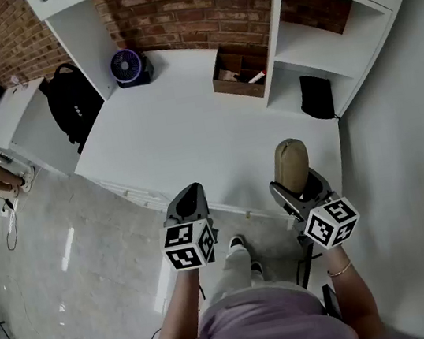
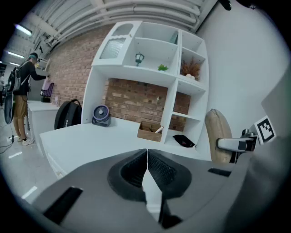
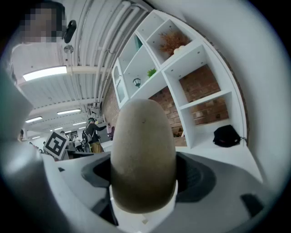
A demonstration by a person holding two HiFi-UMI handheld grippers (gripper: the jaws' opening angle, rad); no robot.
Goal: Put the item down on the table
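A tan oblong item was gripped between the wide-set jaws of the right gripper, over the near edge of the white table. The left gripper was closed, empty.

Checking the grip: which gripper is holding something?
The right gripper, its jaws around the tan egg-shaped item; the left gripper has jaws closed together on nothing.

head view: from overhead, facing steeply down on the white table | left gripper view: low at the table's near edge, facing the far shelf unit | right gripper view: tilted, tight behind the tan item | all share shelf unit, black pouch
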